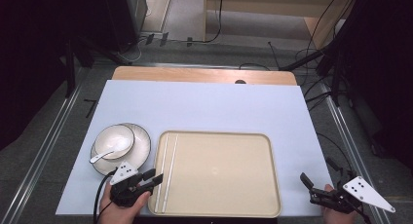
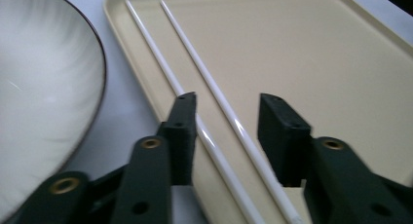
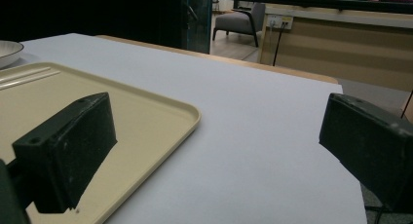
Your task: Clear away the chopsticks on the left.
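- A pale blue-grey tabletop (image 1: 204,107) carried everything.
- A large beige plastic tray (image 1: 229,175) with rounded corners lay near the front edge, bare except along its left side.
- A white ceramic plate with a dark rim (image 1: 141,141) sat just left of the tray, holding a white bowl (image 1: 114,140) and a white spoon (image 1: 103,155).
- Two thin white chopsticks (image 1: 168,170) lay side by side on the tray's left side, seemingly already placed; plate, bowl and spoon looked left to move.
- The left gripper (image 2: 228,118) hovered over them with its fingers (image 2: 182,131) released, gripping neither stick.
- The right gripper (image 1: 311,187) waited beside the tray's right edge, spread wide and empty.
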### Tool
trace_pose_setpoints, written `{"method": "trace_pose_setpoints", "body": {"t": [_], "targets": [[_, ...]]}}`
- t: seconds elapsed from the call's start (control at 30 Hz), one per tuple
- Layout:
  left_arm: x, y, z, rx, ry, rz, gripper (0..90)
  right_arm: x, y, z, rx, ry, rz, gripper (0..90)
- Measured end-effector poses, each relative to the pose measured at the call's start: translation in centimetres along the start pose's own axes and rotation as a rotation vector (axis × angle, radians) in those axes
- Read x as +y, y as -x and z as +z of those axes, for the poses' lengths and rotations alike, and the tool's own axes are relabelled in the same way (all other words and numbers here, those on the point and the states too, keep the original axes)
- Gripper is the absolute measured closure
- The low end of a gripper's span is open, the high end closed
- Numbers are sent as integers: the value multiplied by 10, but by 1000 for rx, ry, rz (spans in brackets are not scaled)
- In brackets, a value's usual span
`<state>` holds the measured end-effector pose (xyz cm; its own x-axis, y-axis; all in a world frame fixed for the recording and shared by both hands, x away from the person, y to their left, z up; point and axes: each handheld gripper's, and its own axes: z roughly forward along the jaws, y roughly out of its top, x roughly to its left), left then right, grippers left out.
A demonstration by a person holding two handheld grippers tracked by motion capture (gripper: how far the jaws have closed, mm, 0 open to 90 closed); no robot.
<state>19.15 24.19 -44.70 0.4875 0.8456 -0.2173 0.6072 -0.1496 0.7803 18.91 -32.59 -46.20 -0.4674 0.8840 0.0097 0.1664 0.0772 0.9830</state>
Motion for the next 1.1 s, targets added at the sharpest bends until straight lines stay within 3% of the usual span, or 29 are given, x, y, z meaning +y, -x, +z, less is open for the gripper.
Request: {"method": "trace_pose_setpoints", "body": {"t": [0.07,0.13,0.23,0.4,0.5,0.6,1.1], "targets": [[0,-3,-1,7,6,2,468,0,0,0,-4,0,2,2],[1,-5,-2,13,7,-6,439,0,1,-1,-4,-1,0,2],[3,-10,-8,41,20,-12,272,0,1,-3,-3,2,0,2],[4,-17,-17,74,44,-12,124,0,0,-2,-4,0,0,2],[3,-23,-20,75,50,-23,76,0,1,-2,-4,-1,-1,2],[2,-30,-28,33,57,-1,0,0,1,-2,-6,-1,-2,2],[-6,-58,-42,99,44,-67,0,0,1,-1,-8,-2,-5,2]]}}
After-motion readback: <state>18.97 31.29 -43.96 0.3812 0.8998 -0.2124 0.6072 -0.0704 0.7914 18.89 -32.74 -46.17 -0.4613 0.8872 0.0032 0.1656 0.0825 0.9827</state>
